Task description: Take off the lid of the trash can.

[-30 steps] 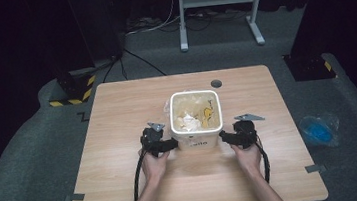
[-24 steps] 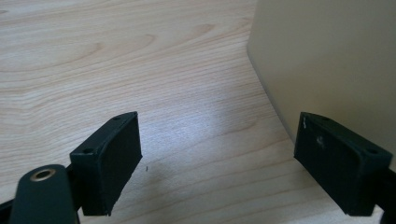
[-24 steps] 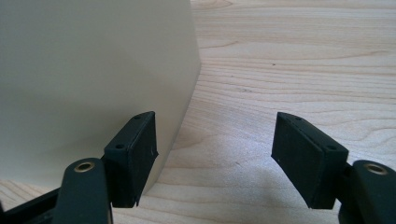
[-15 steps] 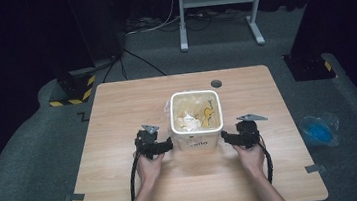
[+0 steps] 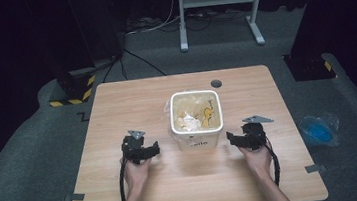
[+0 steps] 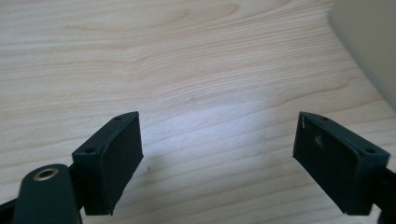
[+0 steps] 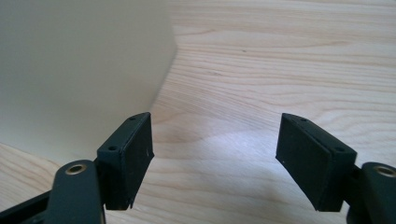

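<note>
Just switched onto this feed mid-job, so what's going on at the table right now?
A person sits at a wooden table with a two-jaw gripper in each hand. A white bin, holding crumpled scraps, stands between them. The left gripper and the right gripper flank it low on either side, apart from its walls. Both are open with nothing between the jaws; the right gripper's jaws have just been opening. The bin rests on the table, unheld.

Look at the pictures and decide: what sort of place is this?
Probably a lab or studio set up for recording. A lone wooden table stands on grey carpet among dark surroundings, with yellow-and-black hazard tape on a stand base and cables on the floor.
</note>
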Demonstrator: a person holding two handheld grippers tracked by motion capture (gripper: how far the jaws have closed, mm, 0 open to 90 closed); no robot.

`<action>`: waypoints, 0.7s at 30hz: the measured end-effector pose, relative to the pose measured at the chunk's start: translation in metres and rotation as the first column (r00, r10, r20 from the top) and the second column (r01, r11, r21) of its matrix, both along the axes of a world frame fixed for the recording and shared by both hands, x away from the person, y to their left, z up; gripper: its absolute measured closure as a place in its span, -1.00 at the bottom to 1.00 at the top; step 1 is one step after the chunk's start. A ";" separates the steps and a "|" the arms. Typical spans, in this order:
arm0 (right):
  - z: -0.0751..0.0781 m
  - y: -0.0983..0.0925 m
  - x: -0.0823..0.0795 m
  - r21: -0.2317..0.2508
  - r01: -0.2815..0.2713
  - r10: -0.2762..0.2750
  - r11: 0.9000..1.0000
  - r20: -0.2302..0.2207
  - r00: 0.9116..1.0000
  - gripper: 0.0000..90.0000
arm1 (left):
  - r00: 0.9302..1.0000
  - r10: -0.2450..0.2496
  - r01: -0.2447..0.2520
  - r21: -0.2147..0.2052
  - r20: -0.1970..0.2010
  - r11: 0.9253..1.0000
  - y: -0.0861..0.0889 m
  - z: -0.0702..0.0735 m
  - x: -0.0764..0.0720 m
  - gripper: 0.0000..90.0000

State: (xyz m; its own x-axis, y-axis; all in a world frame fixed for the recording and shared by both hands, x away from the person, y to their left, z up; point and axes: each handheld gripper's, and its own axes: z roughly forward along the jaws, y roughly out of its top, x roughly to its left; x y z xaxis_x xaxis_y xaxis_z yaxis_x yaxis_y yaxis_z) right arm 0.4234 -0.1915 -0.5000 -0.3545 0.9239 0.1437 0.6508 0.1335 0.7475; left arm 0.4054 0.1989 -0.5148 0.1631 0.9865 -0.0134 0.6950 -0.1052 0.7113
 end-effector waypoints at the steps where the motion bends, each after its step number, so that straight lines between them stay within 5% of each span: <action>1: 0.000 -0.002 0.000 -0.005 0.007 -0.007 1.000 -0.001 1.000 -0.38 | 1.000 0.003 -0.003 -0.001 -0.007 1.000 0.002 -0.001 0.000 -0.65; 9: -0.002 -0.016 -0.004 -0.040 0.049 -0.049 0.998 0.014 0.999 -0.29 | 1.000 0.024 -0.025 0.037 0.007 0.999 0.017 -0.006 -0.006 -0.63; 21: 0.005 -0.028 -0.009 -0.031 0.082 -0.081 0.996 0.014 0.997 -0.06 | 0.999 0.043 -0.044 0.007 0.029 0.999 0.027 -0.013 -0.006 -0.65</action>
